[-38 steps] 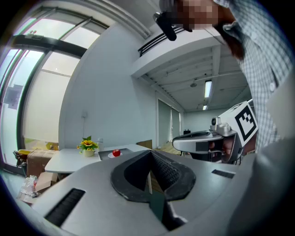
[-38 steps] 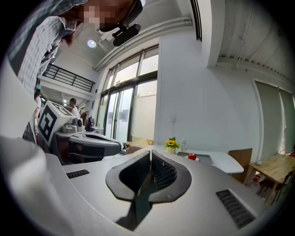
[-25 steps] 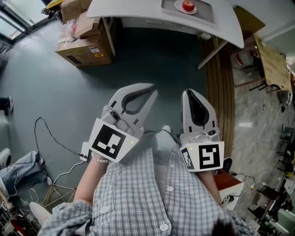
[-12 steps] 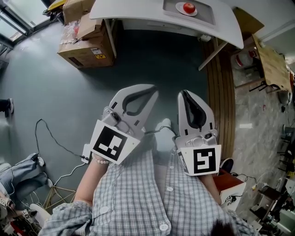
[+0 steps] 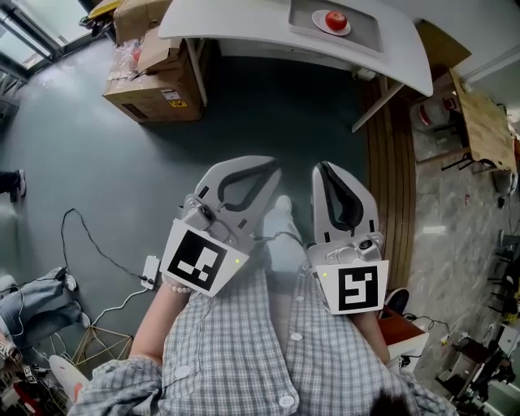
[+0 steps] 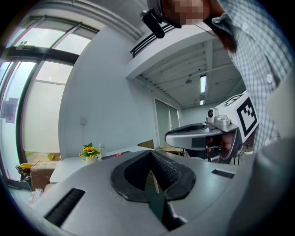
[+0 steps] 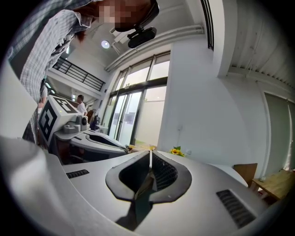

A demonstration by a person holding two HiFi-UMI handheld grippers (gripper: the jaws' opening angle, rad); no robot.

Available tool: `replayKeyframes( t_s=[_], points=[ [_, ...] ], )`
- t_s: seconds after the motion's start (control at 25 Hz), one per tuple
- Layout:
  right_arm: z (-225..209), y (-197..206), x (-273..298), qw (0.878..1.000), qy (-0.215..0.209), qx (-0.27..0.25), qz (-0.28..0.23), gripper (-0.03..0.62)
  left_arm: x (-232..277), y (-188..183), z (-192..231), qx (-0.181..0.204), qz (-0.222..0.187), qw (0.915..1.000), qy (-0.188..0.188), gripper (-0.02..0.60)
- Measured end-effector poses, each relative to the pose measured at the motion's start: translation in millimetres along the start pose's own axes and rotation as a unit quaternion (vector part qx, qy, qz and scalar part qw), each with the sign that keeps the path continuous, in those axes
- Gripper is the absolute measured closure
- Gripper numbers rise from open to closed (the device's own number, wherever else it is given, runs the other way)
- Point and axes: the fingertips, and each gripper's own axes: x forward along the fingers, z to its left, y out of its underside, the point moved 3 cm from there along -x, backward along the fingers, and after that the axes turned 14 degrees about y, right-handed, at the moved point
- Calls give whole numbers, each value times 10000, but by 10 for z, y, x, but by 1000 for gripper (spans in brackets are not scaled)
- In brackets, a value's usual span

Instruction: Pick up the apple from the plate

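Observation:
A red apple (image 5: pixel 335 19) lies on a small white plate (image 5: pixel 321 28) that rests on a grey tray (image 5: pixel 361 31) on the white table (image 5: pixel 244 24), at the top of the head view. Both grippers are held close to the person's checked shirt, far short of the table. The left gripper (image 5: pixel 272 167) is shut with nothing in it, its jaws meeting at the tip (image 6: pixel 150 153). Beside it, the right gripper (image 5: pixel 322 169) is also shut and holds nothing (image 7: pixel 150 153). Each gripper view shows the other gripper alongside.
Cardboard boxes (image 5: pixel 150 77) stand on the floor left of the table. A cable and power strip (image 5: pixel 149 268) lie on the grey floor at the left. A wooden table (image 5: pixel 483 122) stands at the right. A small pot of yellow flowers (image 6: pixel 90 152) sits on the white table.
The table with the apple has slid slightly lower in the head view, as if nearer. Both grippers stay shut, held side by side before the body.

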Motion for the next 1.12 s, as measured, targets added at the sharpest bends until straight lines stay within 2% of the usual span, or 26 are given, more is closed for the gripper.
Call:
replayKeyframes(
  t_s=[0.32, 0.64, 0.88, 1.12],
  points=[
    [-308, 102, 417, 9997, -206, 99, 70, 565, 367, -33, 283, 78, 74, 9998, -165, 571],
    [-606, 146, 933, 9982, -565, 210, 52, 565, 718, -111, 619, 177, 153, 9985, -497, 571],
    [-818, 203, 1261, 9961, -815, 333, -1, 565, 941, -114, 840, 105, 237, 9963, -819, 571],
    [-1026, 243, 1433, 9921, -1114, 575, -76, 565, 1181, -108, 966, 19, 243, 9949, -974, 571]
  ],
)
